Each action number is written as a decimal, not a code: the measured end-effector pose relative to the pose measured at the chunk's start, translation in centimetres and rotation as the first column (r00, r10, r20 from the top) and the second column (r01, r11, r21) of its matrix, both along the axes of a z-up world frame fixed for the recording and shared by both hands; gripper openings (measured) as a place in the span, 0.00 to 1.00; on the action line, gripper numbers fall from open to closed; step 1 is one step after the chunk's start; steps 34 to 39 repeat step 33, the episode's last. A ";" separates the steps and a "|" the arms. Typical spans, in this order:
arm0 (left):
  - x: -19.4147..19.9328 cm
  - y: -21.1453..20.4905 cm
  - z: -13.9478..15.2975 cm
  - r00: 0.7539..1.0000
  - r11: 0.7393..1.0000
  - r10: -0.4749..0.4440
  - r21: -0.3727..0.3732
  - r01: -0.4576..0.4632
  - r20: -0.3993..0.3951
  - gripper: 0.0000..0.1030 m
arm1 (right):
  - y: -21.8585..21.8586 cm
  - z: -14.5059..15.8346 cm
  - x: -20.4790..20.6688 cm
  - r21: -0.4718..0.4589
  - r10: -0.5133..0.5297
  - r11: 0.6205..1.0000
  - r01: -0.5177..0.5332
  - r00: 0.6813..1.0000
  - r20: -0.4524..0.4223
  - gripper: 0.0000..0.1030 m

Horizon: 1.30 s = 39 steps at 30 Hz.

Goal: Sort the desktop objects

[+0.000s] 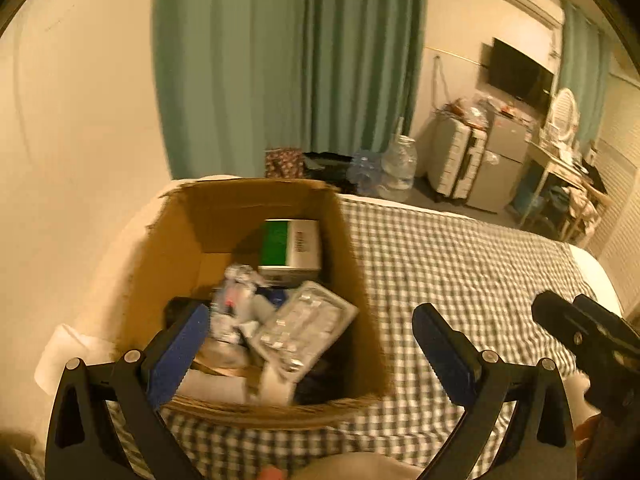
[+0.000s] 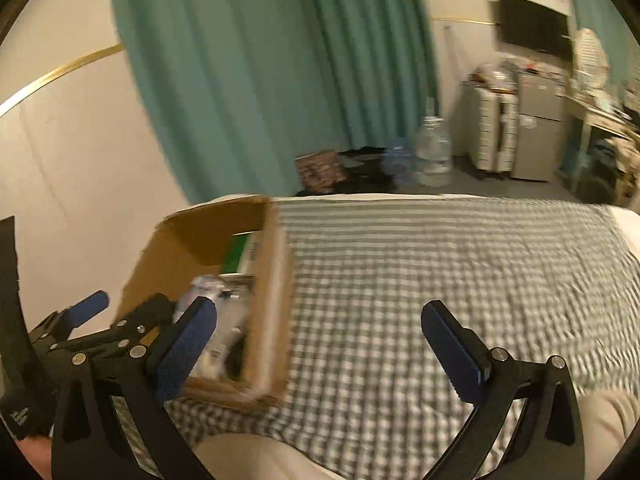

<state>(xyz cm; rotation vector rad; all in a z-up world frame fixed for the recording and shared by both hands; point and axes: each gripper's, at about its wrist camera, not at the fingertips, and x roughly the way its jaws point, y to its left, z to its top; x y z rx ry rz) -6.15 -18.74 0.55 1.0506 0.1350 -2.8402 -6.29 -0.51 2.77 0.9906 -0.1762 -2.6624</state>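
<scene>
The box (image 1: pixel 256 292) sat open on the checked cloth (image 1: pixel 460 272), close to the cloth's left edge and near the pale wall (image 1: pixel 76 140). It was cardboard, its flaps up, and it was well filled. A green-and-white carton (image 1: pixel 291 245) stood against its far side; in front of that lay a clear blister pack (image 1: pixel 306 326), tilted across the heap, with a crumpled wrapper (image 1: pixel 236 300) beside it and something white at the near wall that I could not make out. The left gripper (image 1: pixel 310 344) hung over the near rim of the box, its blue-padded fingers (image 1: pixel 180 354) spread wide with nothing between them; one finger was over the box's contents, the other out over the cloth. The right gripper (image 2: pixel 320 344) was just to the right of it, above the bare cloth, its fingers (image 2: pixel 454 350) spread as wide and holding nothing, the left one overlapping the box's near right corner in its own view. Everything there was smeared with blur. The cloth covered what looked like a bed and ran off to the right. Beyond its far edge hung a green curtain (image 1: pixel 288 64), with water jugs (image 1: pixel 396 168) and a dark bag (image 1: pixel 328 166) on the floor below it. Farther right stood a suitcase (image 1: pixel 456 160), a small grey fridge (image 1: pixel 502 164), a dark screen (image 1: pixel 520 72) on the wall and a cluttered desk (image 1: pixel 560 168).
</scene>
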 end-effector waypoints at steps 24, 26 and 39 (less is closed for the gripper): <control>0.1 3.0 -1.3 0.999 0.999 -0.021 -0.029 0.022 0.034 1.00 | 5.0 -1.8 0.1 0.119 -0.184 0.977 0.178 0.982 0.038 1.00; 0.0 2.9 -1.5 0.999 1.000 -0.017 -0.026 0.018 0.048 1.00 | 5.0 -1.9 0.1 0.127 -0.187 0.975 0.181 0.982 0.036 1.00; 0.6 3.0 -1.2 1.000 0.998 0.010 -0.066 -0.009 0.003 1.00 | 5.3 -2.2 0.1 0.140 -0.188 0.974 0.180 0.981 0.045 1.00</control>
